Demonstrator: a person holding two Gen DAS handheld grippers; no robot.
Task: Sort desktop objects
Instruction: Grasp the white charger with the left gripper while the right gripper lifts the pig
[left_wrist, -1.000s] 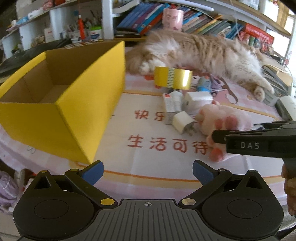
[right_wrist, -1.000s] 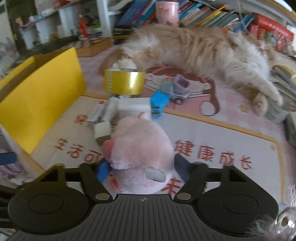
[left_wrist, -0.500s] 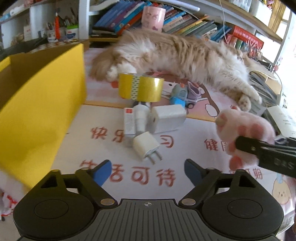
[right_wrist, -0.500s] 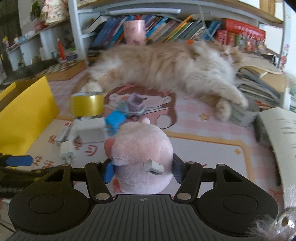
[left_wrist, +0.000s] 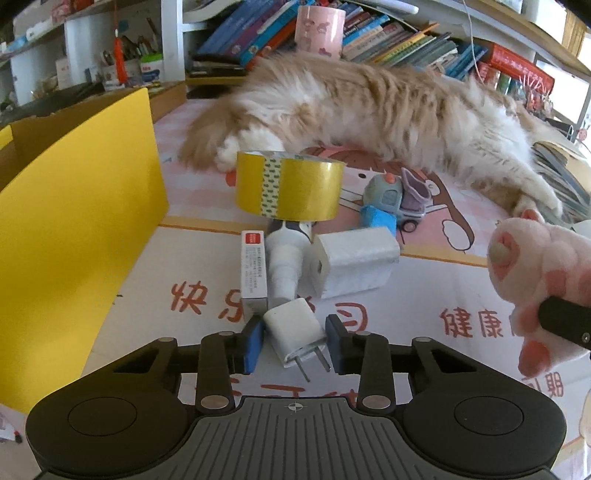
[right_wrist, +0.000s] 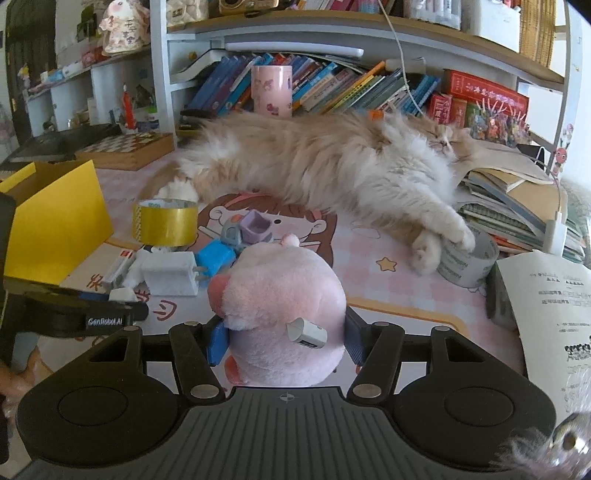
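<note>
**Small plug sits between the left fingers, pink toy held on the right**

The small white charger (left_wrist: 294, 329) lies on the desk (left_wrist: 424, 291) directly in front of my left hand-held gripper (left_wrist: 294, 341), between its two blue pads (left_wrist: 252, 343). Its long axis runs at a slant to the fingers, with the two metal prongs pointing back toward me and a little to the right. The jaws stand partly open, one pad at each side of the plug body; I cannot tell if they touch it already, so I judge it is not yet gripped. My left hand is clearly the nearer one for this object.

My right hand-held gripper (right_wrist: 283, 341) is closed on the pink plush toy (right_wrist: 280, 295), which hangs above the desk, to the right of the plug.

Just behind the plug are a narrow white box (left_wrist: 253, 264), a white bottle (left_wrist: 286, 258) and a bigger white adapter (left_wrist: 352, 260), all close together. Farther back stands the yellow tape roll (left_wrist: 290, 184), then a small toy car (left_wrist: 391, 197) and a sleeping cat (left_wrist: 369, 107). The yellow box (left_wrist: 74, 221) stands open at the left, and I think it is the place for sorting.

The narrow box nearly touches the left pad, so closing could catch its corner too.
</note>
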